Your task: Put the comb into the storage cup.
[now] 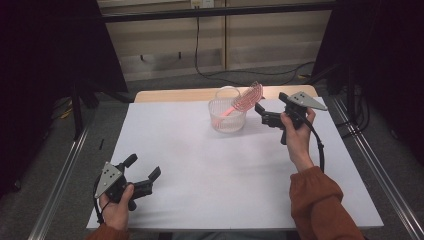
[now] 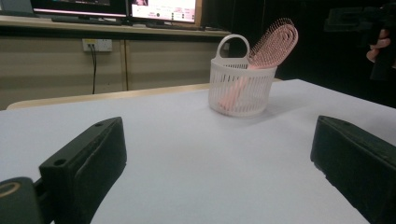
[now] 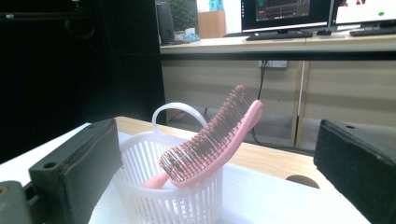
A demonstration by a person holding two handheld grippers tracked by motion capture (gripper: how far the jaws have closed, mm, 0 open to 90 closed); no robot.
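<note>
Brush point(image 1: 243, 101) stands handle-down in the white basket point(image 1: 227, 118) at the far middle of the desk point(image 1: 200, 165), its pink bristled head leaning up and out over the rim toward the person's right. The long axis therefore runs on a slant, from the handle low inside the basket up to the head, which overhangs the side nearest the right hand-held gripper point(image 1: 264, 114). That gripper sits just beside the basket, jaws spread wide and empty, aimed across at the brush; in the right gripper view the brush point(image 3: 212, 140) lies between the two black jaws, tilted from lower left to upper right, bristles facing the camera's left. The left hand-held gripper point(image 1: 145, 172) rests low at the near left corner of the desk, jaws likewise apart and holding nothing, well away from the basket point(image 2: 240, 84), which it sees far off. The right hand is plainly the nearer one, and the head, being clear of the rim, looks the likeliest place for it to close on.
</note>
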